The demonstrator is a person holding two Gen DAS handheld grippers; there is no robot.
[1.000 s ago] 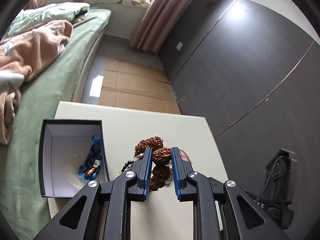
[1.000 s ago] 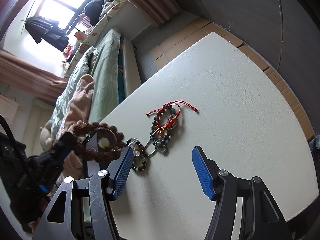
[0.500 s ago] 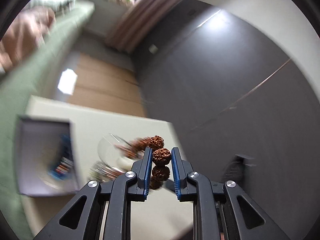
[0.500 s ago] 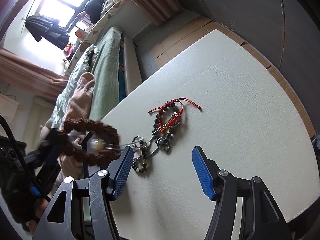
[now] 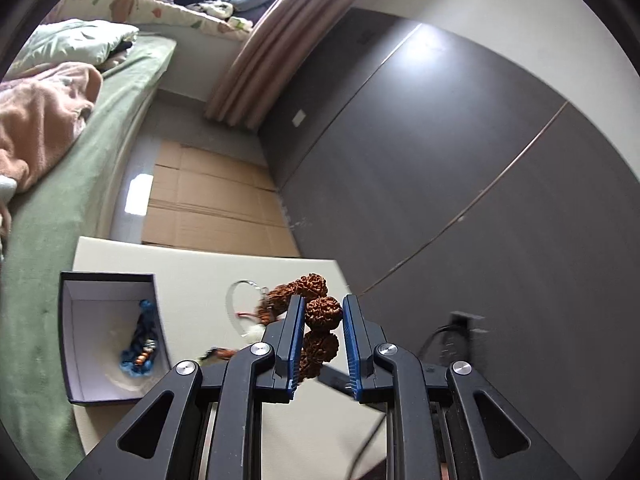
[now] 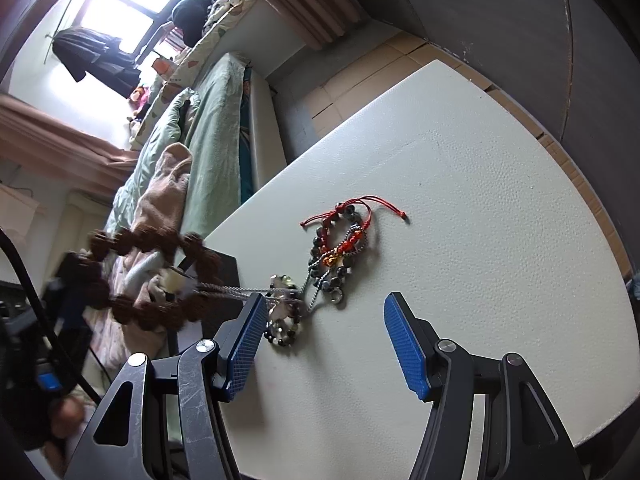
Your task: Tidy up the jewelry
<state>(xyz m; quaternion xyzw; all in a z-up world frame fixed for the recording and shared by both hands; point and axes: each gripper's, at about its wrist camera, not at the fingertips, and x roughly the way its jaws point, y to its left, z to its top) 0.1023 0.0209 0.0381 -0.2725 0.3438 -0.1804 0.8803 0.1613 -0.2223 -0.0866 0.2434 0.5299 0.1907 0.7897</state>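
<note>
My left gripper (image 5: 320, 316) is shut on a bracelet of big brown knobbly beads (image 5: 322, 312) and holds it in the air above the white table (image 5: 192, 276). In the right wrist view the bracelet (image 6: 148, 276) hangs at the left with a silver chain (image 6: 236, 292) trailing from it to the table. The dark open box (image 5: 108, 336) with a white inside holds a blue braided bracelet (image 5: 140, 340). My right gripper (image 6: 320, 340) is open and empty, just short of the pile of red cord and dark bead bracelets (image 6: 340, 248).
A small dark bead bracelet (image 6: 282, 328) lies by my right gripper's left finger. A green bed (image 5: 60, 208) with a pink blanket runs along the table's left side. A dark wall (image 5: 440, 160) and cardboard floor sheets (image 5: 208, 208) lie beyond.
My left gripper has lifted the brown bead bracelet up off the table and swung about; a silver chain has come up with it. My right gripper has stayed open in place.
</note>
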